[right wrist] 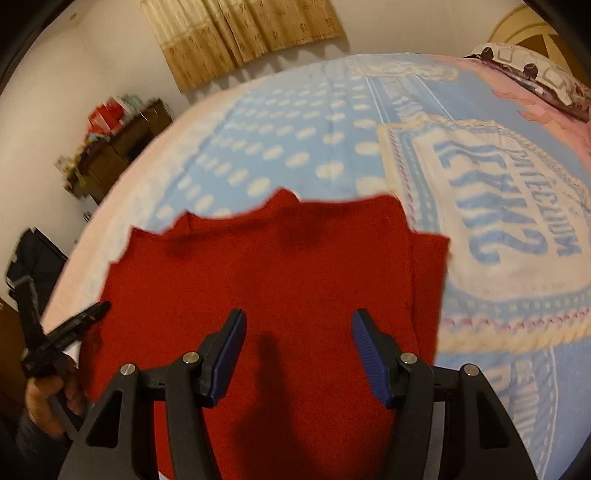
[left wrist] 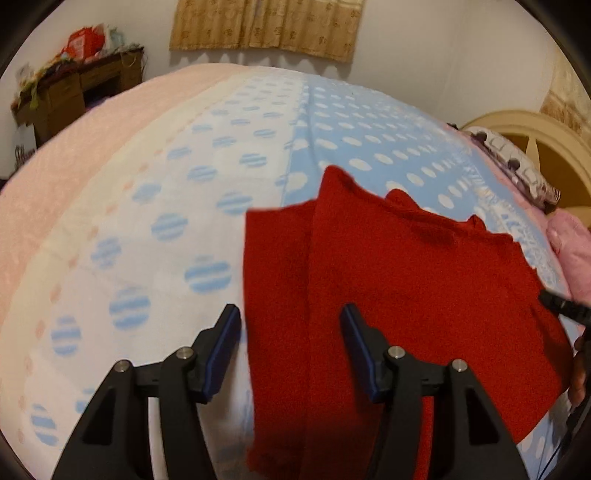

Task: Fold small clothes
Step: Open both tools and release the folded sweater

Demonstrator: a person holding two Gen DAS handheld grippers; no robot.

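Note:
A red knitted garment [left wrist: 406, 277] lies flat on the bed's blue and white dotted blanket [left wrist: 369, 129], its sides folded inward. My left gripper [left wrist: 290, 314] hovers open over the garment's left edge, and nothing is pinched between its blue pads. My right gripper [right wrist: 299, 315] is open above the garment [right wrist: 277, 266] near its right side, casting a shadow on the cloth. The other gripper's black tip shows at each view's edge: the right one [left wrist: 561, 306] and the left one [right wrist: 74, 325], which a hand [right wrist: 40, 398] holds.
The blanket [right wrist: 295, 129] has a large lettered panel [right wrist: 498, 221] on the right. A patterned pillow [left wrist: 517, 166] and a cream headboard [left wrist: 546, 136] are at the bed's right end. A cluttered wooden desk [left wrist: 74, 88] stands by the far wall, under a tan curtain [left wrist: 266, 26].

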